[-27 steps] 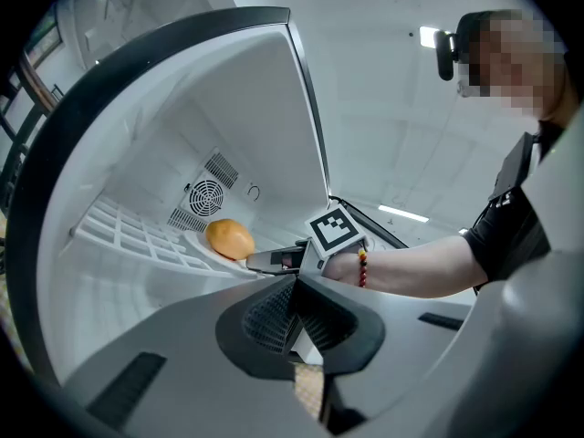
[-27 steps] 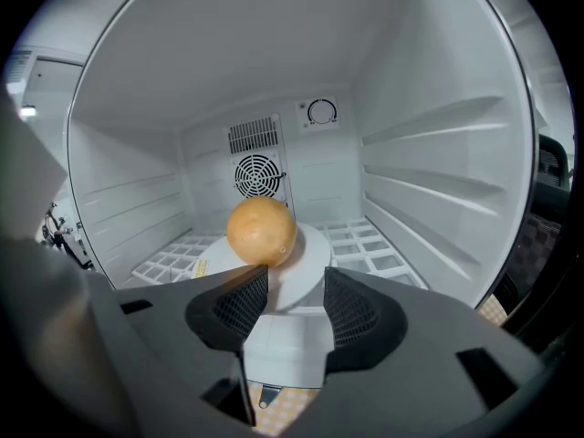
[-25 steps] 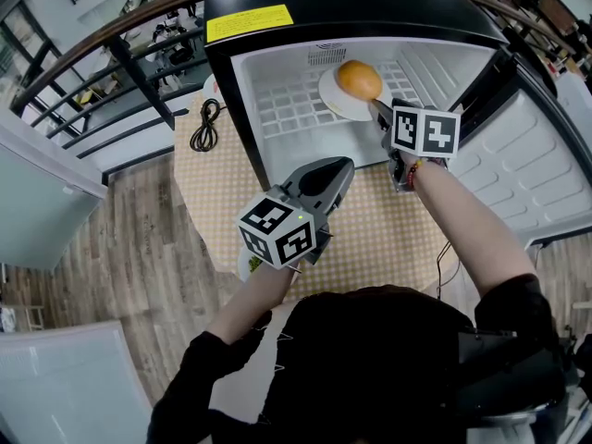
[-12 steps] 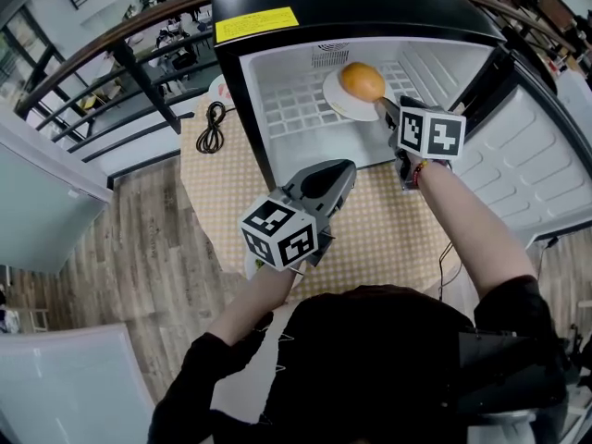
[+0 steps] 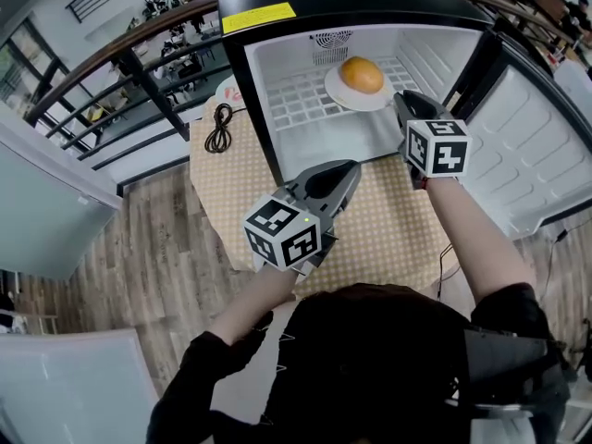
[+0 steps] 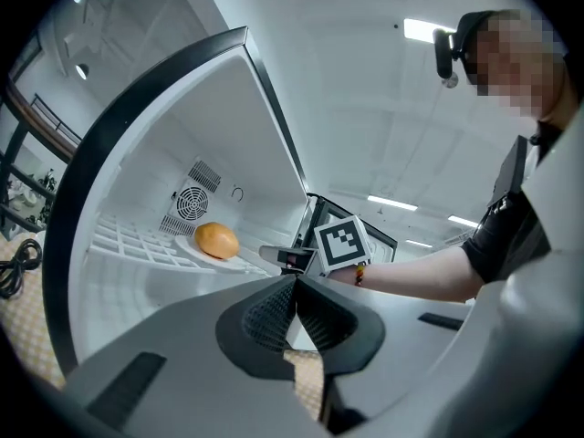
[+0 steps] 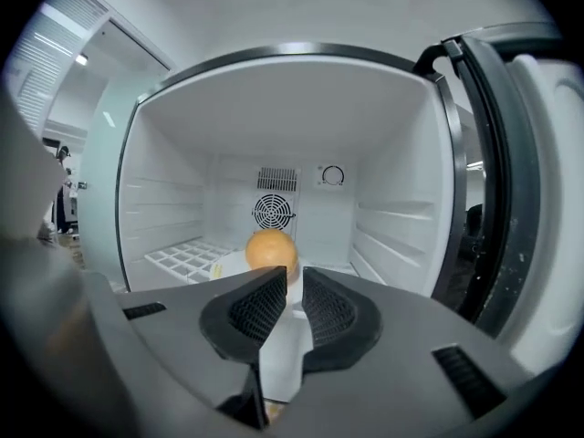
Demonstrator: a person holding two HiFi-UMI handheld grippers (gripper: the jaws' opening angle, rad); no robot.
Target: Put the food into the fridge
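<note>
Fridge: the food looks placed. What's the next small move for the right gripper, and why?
Probably swing the right gripper toward the open door and start pushing it shut. The food sits on its plate on the fridge shelf, and the gripper's jaws are closing with nothing between them.

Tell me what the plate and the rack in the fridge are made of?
The plate looks like glazed ceramic, or maybe hard plastic: it is plain white with a smooth rim. The rack looks like white-coated wire or moulded plastic: thin white bars cross to make square holes. Neither is certain from looks alone.
</note>
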